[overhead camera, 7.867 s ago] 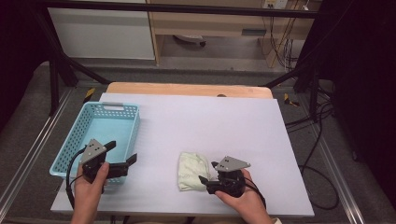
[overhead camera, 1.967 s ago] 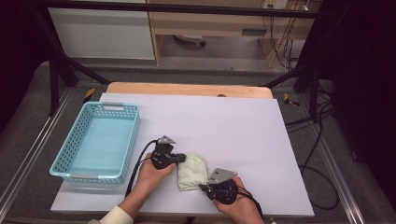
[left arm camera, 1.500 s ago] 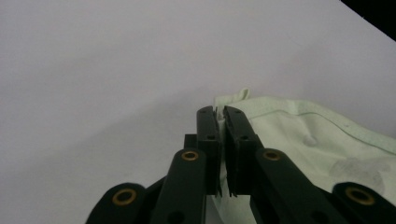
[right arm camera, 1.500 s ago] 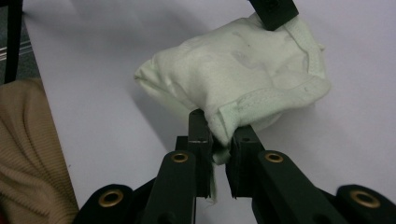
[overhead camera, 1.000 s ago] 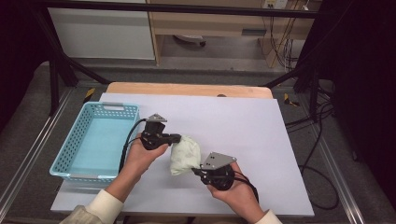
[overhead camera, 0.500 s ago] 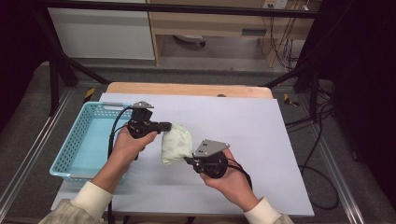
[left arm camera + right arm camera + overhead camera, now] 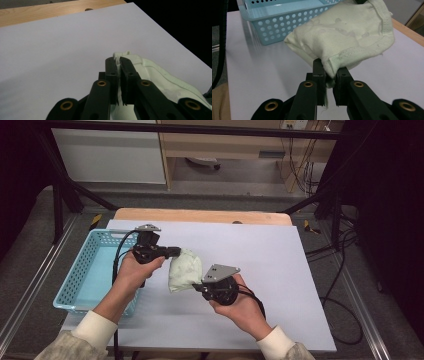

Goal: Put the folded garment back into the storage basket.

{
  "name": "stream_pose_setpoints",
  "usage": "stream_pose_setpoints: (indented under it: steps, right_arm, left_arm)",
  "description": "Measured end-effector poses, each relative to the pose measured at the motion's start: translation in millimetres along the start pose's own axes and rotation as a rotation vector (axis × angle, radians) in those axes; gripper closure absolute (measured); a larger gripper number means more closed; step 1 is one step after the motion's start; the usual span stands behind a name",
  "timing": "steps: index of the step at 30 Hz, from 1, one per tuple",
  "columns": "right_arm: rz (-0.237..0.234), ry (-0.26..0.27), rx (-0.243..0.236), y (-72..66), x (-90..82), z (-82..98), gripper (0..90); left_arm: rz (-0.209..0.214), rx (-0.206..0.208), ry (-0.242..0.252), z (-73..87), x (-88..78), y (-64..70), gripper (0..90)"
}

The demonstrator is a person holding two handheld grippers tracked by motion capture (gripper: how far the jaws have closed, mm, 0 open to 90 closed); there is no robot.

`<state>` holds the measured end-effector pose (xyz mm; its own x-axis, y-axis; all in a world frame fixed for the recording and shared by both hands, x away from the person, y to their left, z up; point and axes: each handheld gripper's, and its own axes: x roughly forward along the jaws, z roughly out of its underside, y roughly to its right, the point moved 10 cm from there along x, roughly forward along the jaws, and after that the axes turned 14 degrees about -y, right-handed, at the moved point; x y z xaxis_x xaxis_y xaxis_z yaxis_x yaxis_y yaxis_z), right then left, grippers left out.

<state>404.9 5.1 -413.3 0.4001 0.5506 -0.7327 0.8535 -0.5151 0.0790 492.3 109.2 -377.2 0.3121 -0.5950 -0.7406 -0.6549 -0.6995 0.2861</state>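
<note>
A folded pale cream cloth (image 7: pixel 184 270) hangs in the air above the white table top, held between both grippers. My left gripper (image 7: pixel 175 252) is shut on the cloth's upper left edge; in the left gripper view its jaws pinch the hem (image 7: pixel 119 65). My right gripper (image 7: pixel 197 287) is shut on the cloth's lower right corner, and the right gripper view has the cloth (image 7: pixel 344 35) bulging above the closed jaws. A light blue perforated basket (image 7: pixel 75 275) sits at the table's left side, just left of the left hand.
The white sheet (image 7: pixel 280 270) covers the table, with a strip of bare wood (image 7: pixel 200 215) along the far edge. Cables trail from both grippers. The basket wall (image 7: pixel 282 27) stands close behind the cloth in the right gripper view.
Both grippers have carried the cloth up off the table and leftward toward the basket. Earlier the cloth lay on the table with the grippers apart from it.
</note>
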Motion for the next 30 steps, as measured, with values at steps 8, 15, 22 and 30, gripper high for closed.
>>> stream_pose_setpoints:
  steps: [8,15,22,30]
  right_arm:
    - [-0.005,0.009,-0.011,1.1,0.5,-11.1,82.2]
    - [-0.013,0.018,-0.015,1.5,2.4,-20.0,82.2]
    - [-0.023,0.021,-0.027,-0.6,8.1,-32.3,82.2]
    - [-0.034,0.026,-0.039,-1.7,16.3,-48.0,82.2]
  left_arm:
    - [-0.014,-0.008,0.010,-4.4,-7.5,-6.7,85.8]
    - [-0.028,-0.011,0.011,-5.1,-15.7,-14.5,85.8]
    - [-0.046,-0.017,0.017,-6.9,-27.0,-23.7,85.8]
    - [-0.060,-0.038,0.026,-6.7,-38.4,-37.3,85.8]
